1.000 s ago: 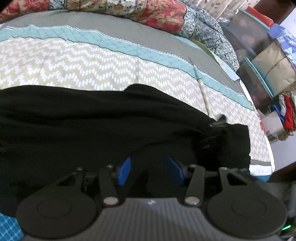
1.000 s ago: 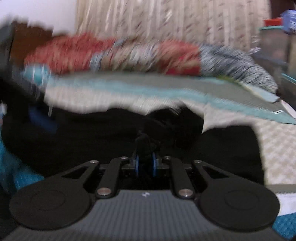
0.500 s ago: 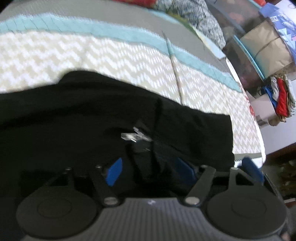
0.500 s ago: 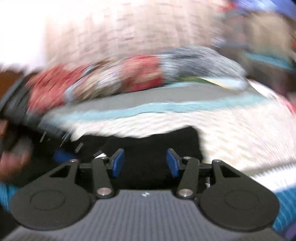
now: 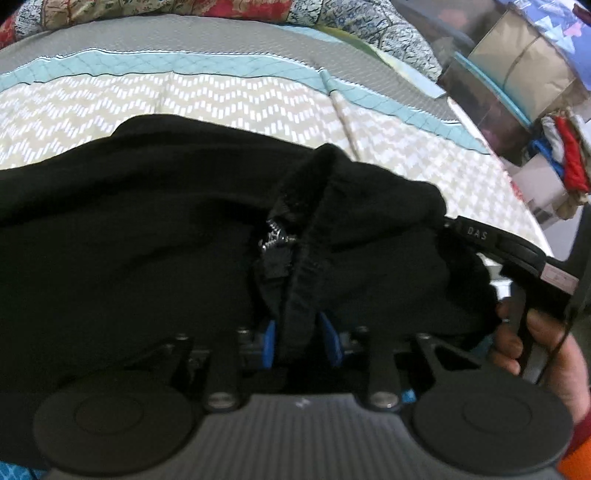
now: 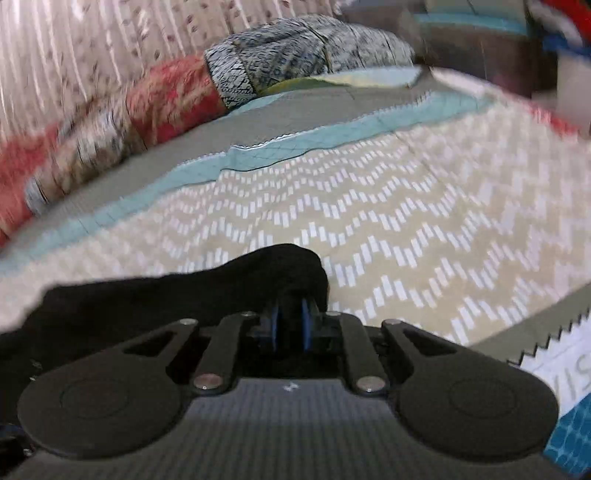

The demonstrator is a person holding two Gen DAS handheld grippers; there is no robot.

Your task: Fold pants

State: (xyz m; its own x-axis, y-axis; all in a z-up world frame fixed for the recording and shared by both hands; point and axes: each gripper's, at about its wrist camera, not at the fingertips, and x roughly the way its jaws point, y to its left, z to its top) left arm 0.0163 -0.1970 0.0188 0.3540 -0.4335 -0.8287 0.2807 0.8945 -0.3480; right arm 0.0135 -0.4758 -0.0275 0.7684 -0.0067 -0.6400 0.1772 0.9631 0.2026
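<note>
We see black pants (image 5: 147,236) across the lower frame on a bed (image 5: 221,99) with a chevron cover; pillows (image 5: 354,22) and curtain (image 6: 74,44) lie along the top. Both jaws have just been closing: left hand-held gripper (image 5: 301,341) and right hand-held gripper (image 6: 291,325) each pinch pants fabric

Chevron-patterned bedspread (image 6: 406,221) with teal band, floral quilt (image 6: 166,99), pleated curtain (image 6: 92,44) behind.

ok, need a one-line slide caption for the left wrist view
Left gripper closes on the waistband of black pants on a chevron bedspread.
</note>
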